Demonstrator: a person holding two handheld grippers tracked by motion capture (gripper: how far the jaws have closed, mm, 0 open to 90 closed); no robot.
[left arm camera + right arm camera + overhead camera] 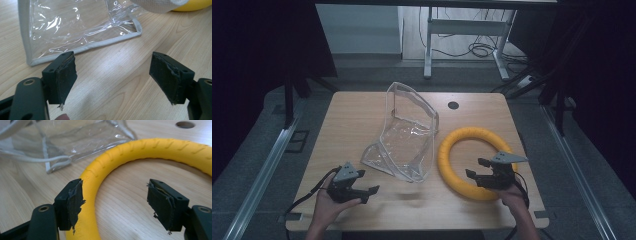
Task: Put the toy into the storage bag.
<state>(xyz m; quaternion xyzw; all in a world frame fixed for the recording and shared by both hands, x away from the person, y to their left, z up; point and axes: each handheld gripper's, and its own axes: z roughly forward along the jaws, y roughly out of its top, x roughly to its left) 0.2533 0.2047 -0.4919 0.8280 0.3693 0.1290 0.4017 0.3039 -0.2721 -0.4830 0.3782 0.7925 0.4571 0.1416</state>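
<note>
A yellow foam ring lies flat on the right half of the wooden table. A clear plastic bag with grey edging stands crumpled at the table's middle, just left of the ring. My right gripper hovers open over the ring's near side; in the right gripper view the ring curves between and past the spread jaws. My left gripper is open near the front left, its jaws wide apart over bare wood, with the bag just beyond them.
A round cable hole sits in the table near its far edge. Beyond the table stand a white desk frame and loose cables on the floor. Metal rails run along both sides.
</note>
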